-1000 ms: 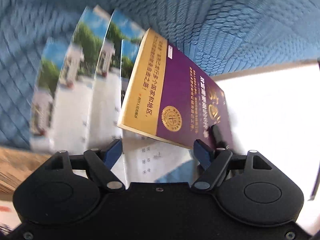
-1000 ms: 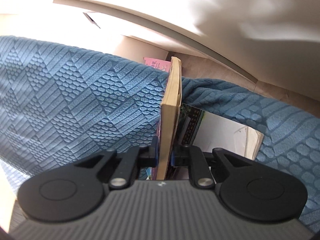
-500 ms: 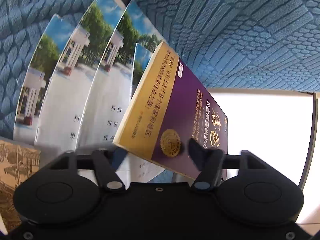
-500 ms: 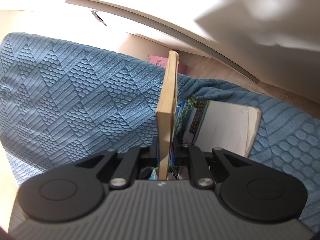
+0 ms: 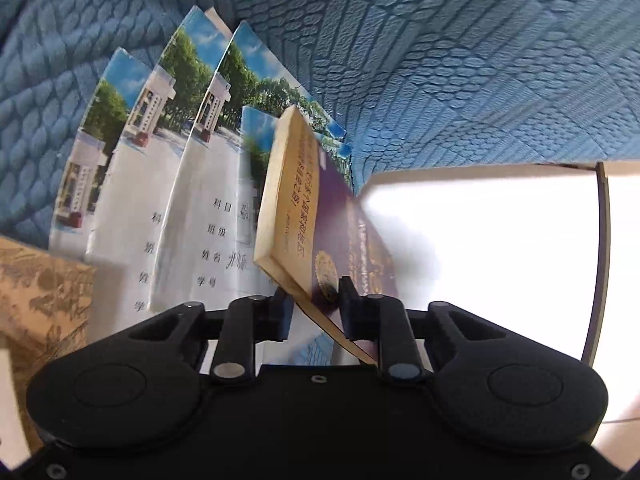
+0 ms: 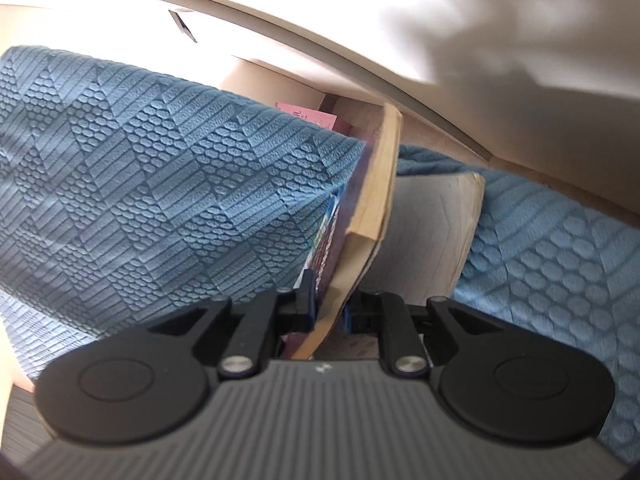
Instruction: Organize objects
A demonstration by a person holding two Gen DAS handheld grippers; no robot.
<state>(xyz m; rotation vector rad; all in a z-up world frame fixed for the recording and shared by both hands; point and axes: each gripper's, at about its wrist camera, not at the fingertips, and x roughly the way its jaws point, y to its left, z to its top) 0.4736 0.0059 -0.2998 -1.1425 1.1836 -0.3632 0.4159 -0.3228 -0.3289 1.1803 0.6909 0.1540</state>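
Observation:
A purple book with a yellow spine band [image 5: 320,220] is lifted over a fan of booklets with a gate photo on their covers [image 5: 192,200]. Its lower corner sits between the jaws of my left gripper [image 5: 314,312], which are closing. The right finger [image 5: 348,300] touches the cover, while the left pad stands a sliver off the underside. In the right wrist view the same book [image 6: 376,200] is seen edge-on, leaning right. My right gripper [image 6: 328,312] is shut on its near end.
A blue textured cloth [image 5: 440,60] [image 6: 160,180] covers the surface under and behind everything. A tan patterned book [image 5: 40,292] lies at the left. A pale grey book [image 6: 432,240] lies beyond the right gripper, and a pink item [image 6: 308,116] shows past the cloth.
My left jaws have narrowed from wide apart to close around the book's corner. The book has turned more edge-on in the left view and now leans right in the right view.

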